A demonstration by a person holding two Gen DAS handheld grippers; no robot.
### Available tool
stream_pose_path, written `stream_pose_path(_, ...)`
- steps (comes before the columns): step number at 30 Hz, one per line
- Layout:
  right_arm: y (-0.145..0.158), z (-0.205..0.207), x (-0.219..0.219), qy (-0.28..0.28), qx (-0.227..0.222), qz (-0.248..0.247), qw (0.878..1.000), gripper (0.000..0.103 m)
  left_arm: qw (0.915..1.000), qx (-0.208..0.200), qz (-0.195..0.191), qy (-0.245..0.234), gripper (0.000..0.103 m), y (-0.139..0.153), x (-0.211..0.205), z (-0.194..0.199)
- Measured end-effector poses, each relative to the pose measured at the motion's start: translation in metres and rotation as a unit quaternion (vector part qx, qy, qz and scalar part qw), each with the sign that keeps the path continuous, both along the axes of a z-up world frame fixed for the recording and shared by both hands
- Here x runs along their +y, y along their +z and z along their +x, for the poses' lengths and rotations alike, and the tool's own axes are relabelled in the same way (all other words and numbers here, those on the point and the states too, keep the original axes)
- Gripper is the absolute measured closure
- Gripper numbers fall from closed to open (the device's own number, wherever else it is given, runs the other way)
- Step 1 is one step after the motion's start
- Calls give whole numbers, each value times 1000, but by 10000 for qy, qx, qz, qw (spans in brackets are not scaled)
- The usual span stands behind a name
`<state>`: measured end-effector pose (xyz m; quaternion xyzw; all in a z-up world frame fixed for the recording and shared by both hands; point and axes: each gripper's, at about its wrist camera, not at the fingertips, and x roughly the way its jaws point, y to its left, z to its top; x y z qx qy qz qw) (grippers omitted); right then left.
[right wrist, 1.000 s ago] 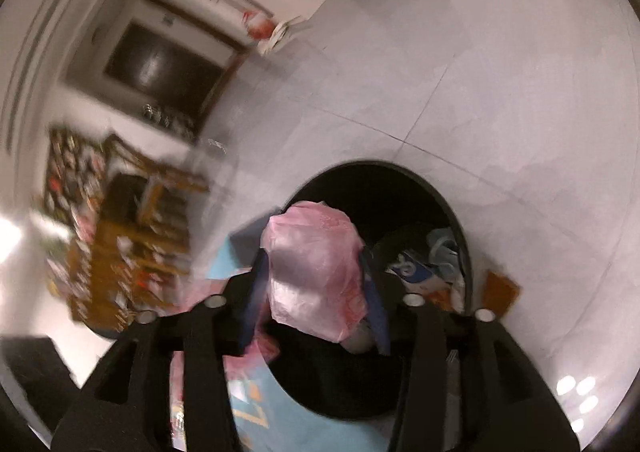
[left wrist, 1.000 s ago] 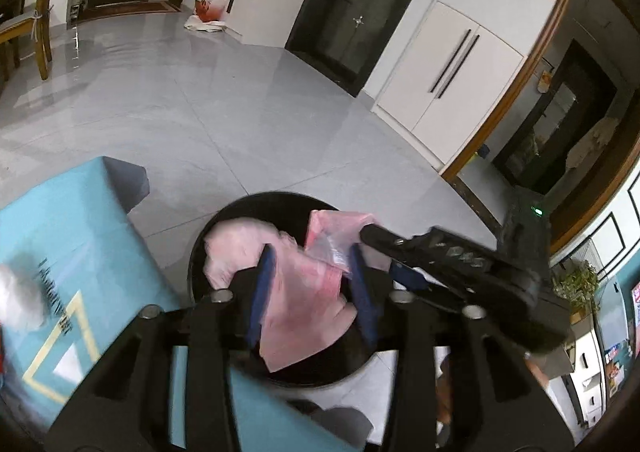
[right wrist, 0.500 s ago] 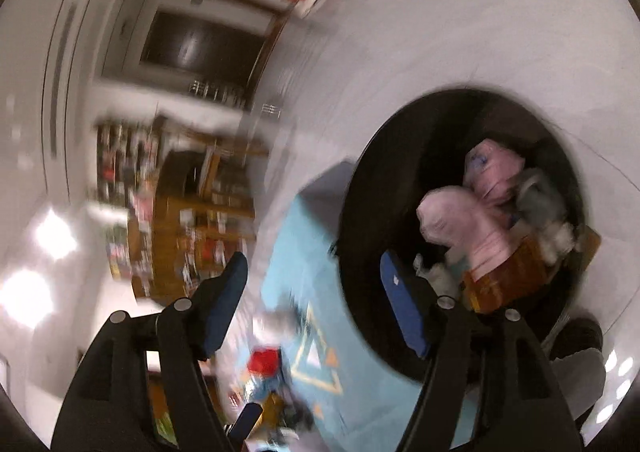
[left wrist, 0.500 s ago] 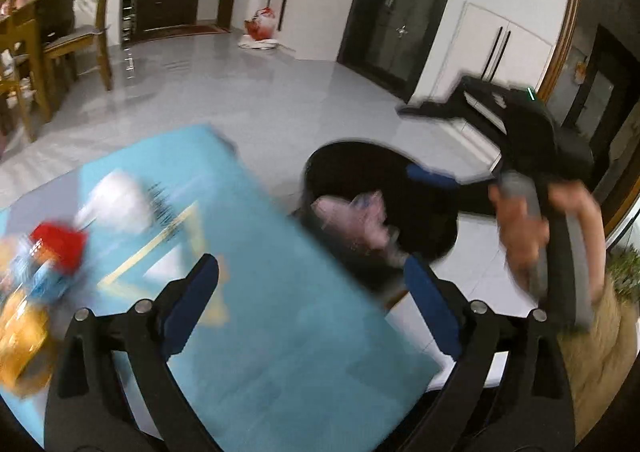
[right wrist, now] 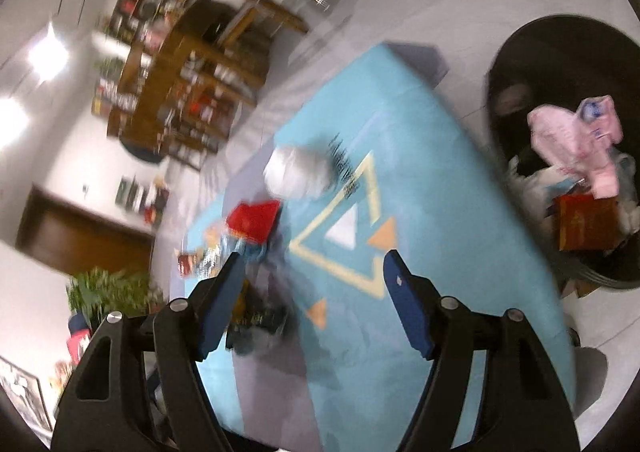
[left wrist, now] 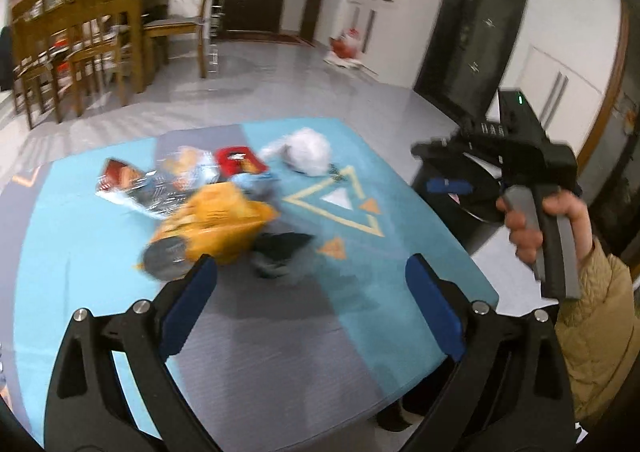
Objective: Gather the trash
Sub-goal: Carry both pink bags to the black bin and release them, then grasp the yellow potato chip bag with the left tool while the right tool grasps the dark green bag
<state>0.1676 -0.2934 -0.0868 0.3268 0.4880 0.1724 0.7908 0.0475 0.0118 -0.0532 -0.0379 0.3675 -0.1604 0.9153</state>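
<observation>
A pile of trash lies on the blue mat-covered table (left wrist: 360, 276): a yellow bag (left wrist: 216, 224), a red packet (left wrist: 238, 161), a crumpled white bag (left wrist: 308, 152), foil wrappers (left wrist: 132, 188) and dark scraps (left wrist: 280, 252). My left gripper (left wrist: 312, 304) is open and empty, just short of the pile. My right gripper (right wrist: 312, 304) is open and empty above the table; it also shows in the left wrist view (left wrist: 500, 172). The black bin (right wrist: 568, 52) holds a pink bag (right wrist: 572, 140) and other trash. The white bag (right wrist: 300, 172) and red packet (right wrist: 254, 220) show in the right wrist view.
The bin stands on the grey tiled floor (left wrist: 280, 84) beside the table's right edge. Wooden chairs and a dining table (left wrist: 80, 44) stand at the back left. A wooden shelf (right wrist: 180, 84) and a potted plant (right wrist: 108, 292) are beyond the table.
Both grippers opened and dropped the pink bags into the bin. Both have swung back from the bin toward the trash pile on the table.
</observation>
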Motion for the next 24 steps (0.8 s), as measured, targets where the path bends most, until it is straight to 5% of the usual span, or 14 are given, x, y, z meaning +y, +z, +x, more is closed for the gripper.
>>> stream_pose_path(12, -14, -12, 65, 867, 169, -740, 9933, 28, 9917, 318, -578, 1104, 8, -16, 89, 11)
stream_pose_path(24, -13, -16, 114, 1695, 101, -932, 9811, 21, 9891, 835, -1031, 636, 5, -25, 86, 60)
